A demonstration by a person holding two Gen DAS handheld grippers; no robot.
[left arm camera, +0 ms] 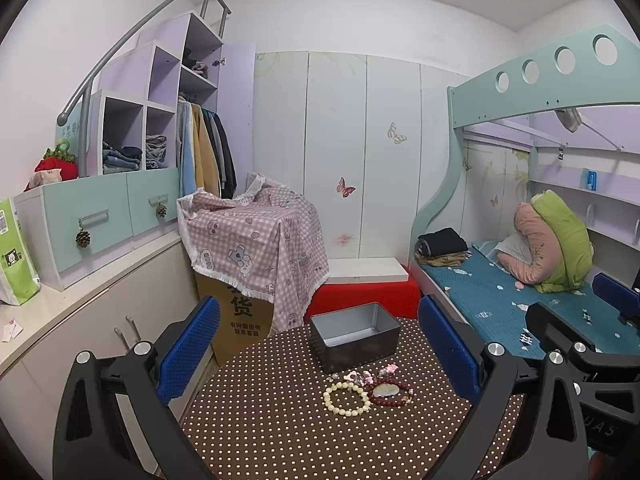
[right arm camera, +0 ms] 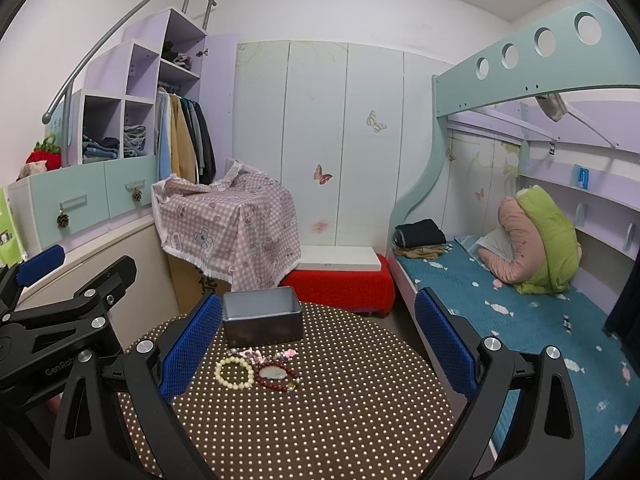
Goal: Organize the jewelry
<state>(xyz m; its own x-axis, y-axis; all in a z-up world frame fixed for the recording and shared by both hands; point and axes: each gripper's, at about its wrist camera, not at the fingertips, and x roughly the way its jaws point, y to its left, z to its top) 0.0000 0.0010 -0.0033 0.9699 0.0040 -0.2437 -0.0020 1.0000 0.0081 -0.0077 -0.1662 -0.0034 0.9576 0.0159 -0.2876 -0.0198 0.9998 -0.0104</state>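
A cream bead bracelet (left arm camera: 346, 398) (right arm camera: 234, 373), a dark red bead bracelet with a pale pendant (left arm camera: 387, 391) (right arm camera: 277, 375) and small pink trinkets (left arm camera: 368, 376) (right arm camera: 264, 355) lie together on a round brown dotted table (left arm camera: 280, 432) (right arm camera: 340, 400). An empty grey metal box (left arm camera: 355, 336) (right arm camera: 262, 315) stands just behind them. My left gripper (left arm camera: 320, 354) is open and empty, held above the table short of the jewelry. My right gripper (right arm camera: 318, 346) is open and empty, to the right of the left one.
A cardboard box under a pink checked cloth (left arm camera: 252, 236) stands behind the table on the left, beside a low cabinet (left arm camera: 80, 320). A red bench (left arm camera: 360, 292) lies behind. A bunk bed with blue bedding (left arm camera: 520, 300) runs along the right.
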